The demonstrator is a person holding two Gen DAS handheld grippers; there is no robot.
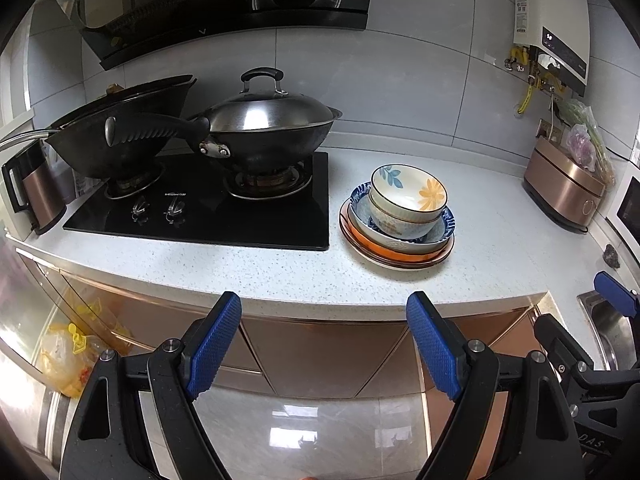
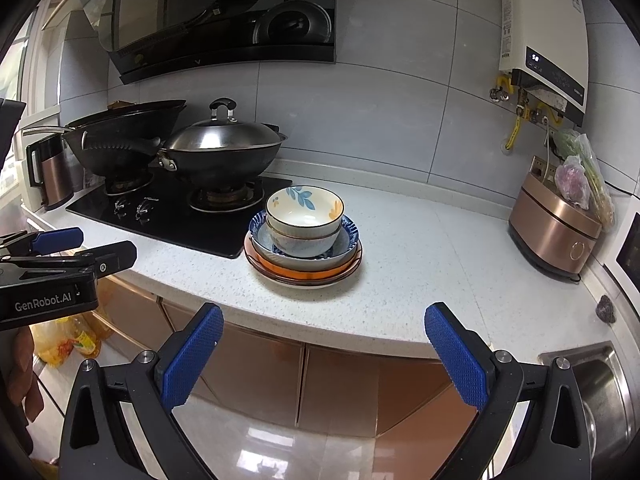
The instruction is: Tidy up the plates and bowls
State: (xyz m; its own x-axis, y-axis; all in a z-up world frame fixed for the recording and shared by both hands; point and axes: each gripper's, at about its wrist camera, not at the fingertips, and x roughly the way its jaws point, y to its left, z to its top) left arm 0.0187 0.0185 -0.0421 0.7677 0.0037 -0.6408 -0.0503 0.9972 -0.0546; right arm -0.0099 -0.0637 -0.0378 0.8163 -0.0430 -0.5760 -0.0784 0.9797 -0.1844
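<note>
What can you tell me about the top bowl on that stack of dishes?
The top bowl looks like glazed white ceramic, with blue leaves and an orange flower painted inside and a thin dark rim. It sits upright and looks empty, nested in a similar bowl, above a blue patterned dish and orange plates on the counter beside the stove. Nothing else touches it.

The top bowl (image 1: 409,193) was cream inside, painted with blue leaves and an orange flower; the bowl under it (image 1: 404,222) had a brown rim line. The wide bowl (image 2: 304,246) showed a blue-and-white pattern, and the plates (image 2: 303,272) beneath were amber-orange. The counter (image 1: 280,268) was white with dark speckles, the stove top (image 1: 208,216) glossy black, the woks (image 1: 132,136) black, one lid (image 1: 268,114) silvery steel. Both grippers' pads (image 2: 192,356) were blue with a dimpled texture on black frames. The cabinet fronts (image 2: 256,376) were copper-toned
</note>
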